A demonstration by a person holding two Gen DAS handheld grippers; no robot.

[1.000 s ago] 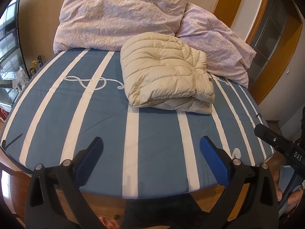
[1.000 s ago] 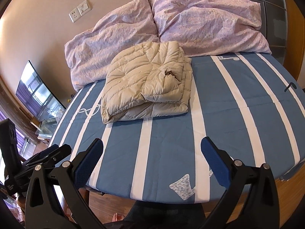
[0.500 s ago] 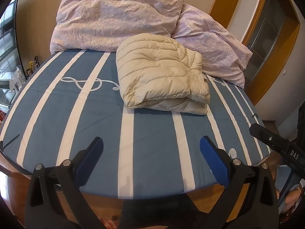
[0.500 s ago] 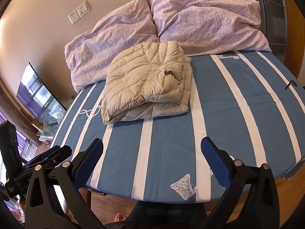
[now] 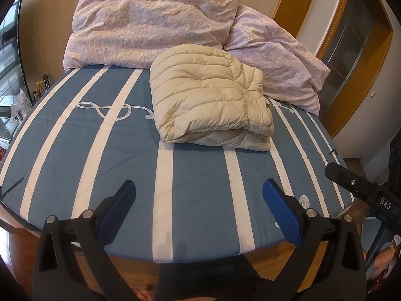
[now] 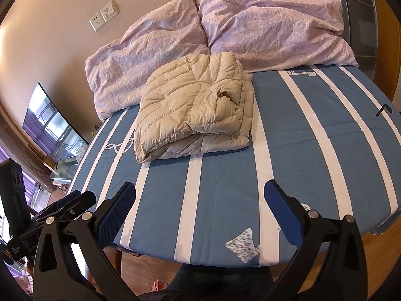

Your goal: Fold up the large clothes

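A cream quilted down jacket (image 5: 210,97) lies folded in a thick square bundle on the blue and white striped bed (image 5: 195,175), near the pillows; it also shows in the right wrist view (image 6: 193,107). My left gripper (image 5: 199,210) is open and empty, held back over the foot edge of the bed, well short of the jacket. My right gripper (image 6: 200,210) is open and empty too, over the foot edge and clear of the jacket. Each gripper shows at the side of the other's view: the right one (image 5: 363,190), the left one (image 6: 57,210).
Two lilac pillows (image 5: 150,27) (image 5: 278,60) lean against the wall behind the jacket. The wooden bed frame (image 5: 200,271) runs under the foot edge. A TV (image 6: 50,130) stands to the left, and a wooden door frame (image 5: 361,85) to the right.
Both grippers have drifted slightly; in the left wrist view the jacket and bed have shifted a little left. The jacket itself has not moved. Both grippers stay open.
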